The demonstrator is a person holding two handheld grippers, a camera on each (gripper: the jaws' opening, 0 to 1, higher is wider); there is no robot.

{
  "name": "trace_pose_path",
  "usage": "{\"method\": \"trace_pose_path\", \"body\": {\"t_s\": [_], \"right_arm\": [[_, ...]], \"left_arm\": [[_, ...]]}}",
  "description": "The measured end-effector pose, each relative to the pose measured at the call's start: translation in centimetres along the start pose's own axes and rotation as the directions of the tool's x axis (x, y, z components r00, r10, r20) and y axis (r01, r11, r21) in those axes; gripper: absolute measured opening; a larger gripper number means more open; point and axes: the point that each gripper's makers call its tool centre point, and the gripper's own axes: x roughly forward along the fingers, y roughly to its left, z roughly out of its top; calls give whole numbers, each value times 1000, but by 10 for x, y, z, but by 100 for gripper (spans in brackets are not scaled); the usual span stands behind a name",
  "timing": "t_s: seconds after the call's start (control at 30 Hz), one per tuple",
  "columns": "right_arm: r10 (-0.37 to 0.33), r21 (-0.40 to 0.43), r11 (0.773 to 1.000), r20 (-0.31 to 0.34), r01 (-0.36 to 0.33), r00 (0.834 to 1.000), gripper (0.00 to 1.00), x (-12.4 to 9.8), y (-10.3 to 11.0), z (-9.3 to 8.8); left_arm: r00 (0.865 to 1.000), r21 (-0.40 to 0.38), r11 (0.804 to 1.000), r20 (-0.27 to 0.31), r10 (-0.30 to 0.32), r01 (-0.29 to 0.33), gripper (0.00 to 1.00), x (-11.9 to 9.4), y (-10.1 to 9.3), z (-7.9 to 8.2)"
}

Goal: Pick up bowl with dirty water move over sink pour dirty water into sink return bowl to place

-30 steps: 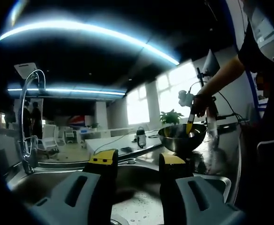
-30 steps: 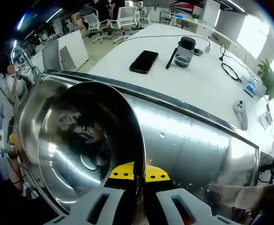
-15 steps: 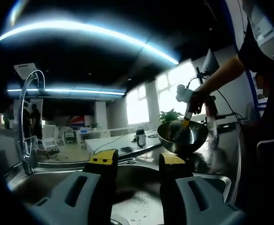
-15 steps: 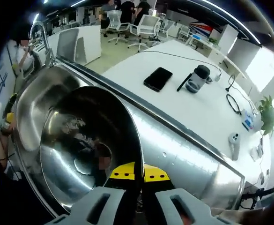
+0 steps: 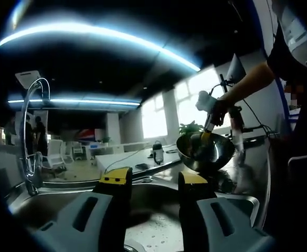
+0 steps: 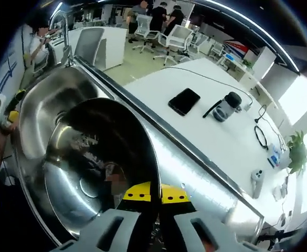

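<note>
Bowl [image 6: 98, 157] first: your right hand-held gripper [image 6: 152, 195] has its yellow-tipped jaws pinched together on the steel rim, one jaw inside and one outside, and the bowl hangs lifted off the surface with its open mouth tipped sideways. In the right gripper view its shiny inside faces you, and behind its far edge lies the steel sink [image 6: 45, 105], with the curved faucet [image 6: 61, 29] at the basin's far corner. A steel drainboard [image 6: 195, 168] runs alongside the bowl, spotted with drops.

Beyond the drainboard's raised edge sits a white surface [image 6: 158, 86]; on it lie a dark phone [image 6: 184, 101], a grey bottle [image 6: 228, 106] on its side near the phone, and a looped black cable [image 6: 262, 137] toward the far end.

Your left hand-held gripper [image 5: 153, 181] hangs over the sink with its jaws spread apart, holding nothing. In the left gripper view you can see the bowl [image 5: 205, 152] held up over the wet drainboard, with your right hand [image 5: 219, 110] above it on the other hand-held gripper.
</note>
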Motion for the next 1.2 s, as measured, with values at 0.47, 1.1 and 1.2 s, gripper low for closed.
{"method": "trace_pose_path", "body": {"t_s": [0.47,1.1,1.2], "right_arm": [[-34,-145,988,80,45,996,0,-7,18,29],[-17,-271,961,164,62,986,0,-23,51,70],[-16,-291,954,172,66,985,0,-24,53,73]], "left_arm": [[1000,-1,1000,1,-4,4,34,0,0,0],[1000,-2,1000,9,-8,8,34,-1,-1,1],[1000,-2,1000,11,-8,8,34,-1,-2,2]]}}
